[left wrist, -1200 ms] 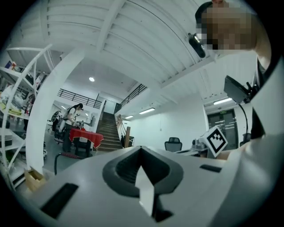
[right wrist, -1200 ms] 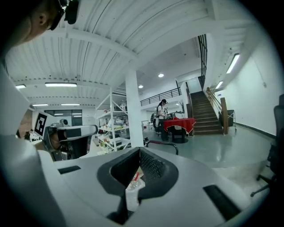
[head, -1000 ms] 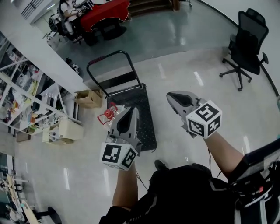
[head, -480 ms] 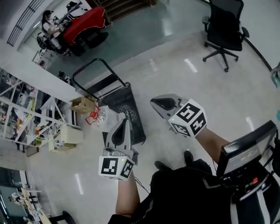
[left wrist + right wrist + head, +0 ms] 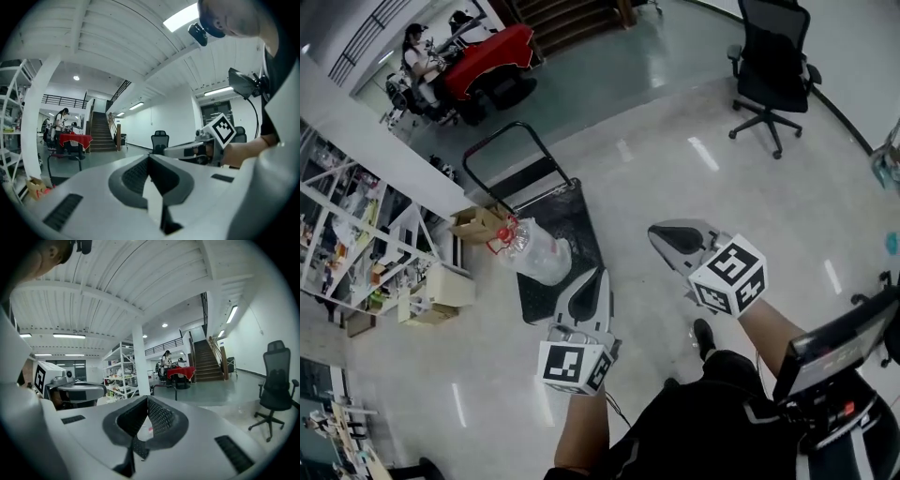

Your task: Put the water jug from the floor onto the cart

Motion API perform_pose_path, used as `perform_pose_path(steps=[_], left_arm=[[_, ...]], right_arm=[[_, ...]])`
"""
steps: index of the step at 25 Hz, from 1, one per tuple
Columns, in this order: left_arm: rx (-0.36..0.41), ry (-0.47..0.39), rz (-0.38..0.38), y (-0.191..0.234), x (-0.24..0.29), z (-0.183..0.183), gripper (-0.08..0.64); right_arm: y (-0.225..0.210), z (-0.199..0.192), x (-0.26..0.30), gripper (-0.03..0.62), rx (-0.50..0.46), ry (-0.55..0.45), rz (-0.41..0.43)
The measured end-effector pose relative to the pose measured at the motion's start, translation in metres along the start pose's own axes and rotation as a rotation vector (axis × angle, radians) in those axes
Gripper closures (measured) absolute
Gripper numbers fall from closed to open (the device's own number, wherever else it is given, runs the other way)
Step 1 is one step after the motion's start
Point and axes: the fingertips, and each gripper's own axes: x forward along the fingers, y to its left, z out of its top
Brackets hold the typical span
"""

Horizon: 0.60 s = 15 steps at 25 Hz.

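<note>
- The water jug is clear plastic with a red cap and carry handle. It lies on its side, with the red end pointing away from the person.
- The jug is at the left edge of the cart deck, towards the near corner. I cannot tell whether it rests on the black deck or on the floor just beside it.
- The cart's black tube handle stands upright at the far end of the deck.
- The left gripper is clenched on nothing, and its own view shows the jaws pressed together. In the head view its tip is over the near edge of the deck, just beside the jug.
- The right gripper is also clenched and empty. It is held over bare floor to the right of the cart, apart from the jug.
- An open cardboard box sits just beyond the jug's red end, and a white box stands near it beside the shelving.
- A black office chair stands well apart at the far right.
- A red-draped table, with a person seated at it, is far beyond the cart.
</note>
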Motion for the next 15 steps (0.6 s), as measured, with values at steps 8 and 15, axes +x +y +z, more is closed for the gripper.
perform_pose_path(steps=[8,15], left_arm=[[-0.127,0.021,-0.07,-0.024,-0.1,-0.038,0.56],[-0.077,0.007,-0.072,-0.089,-0.152,-0.019,0.56]], right_arm=[[0.103,-0.037,-0.07,0.589,0.021,0.056,-0.095],[0.139,-0.035,-0.144,0.589,0.026,0.042,-0.115]])
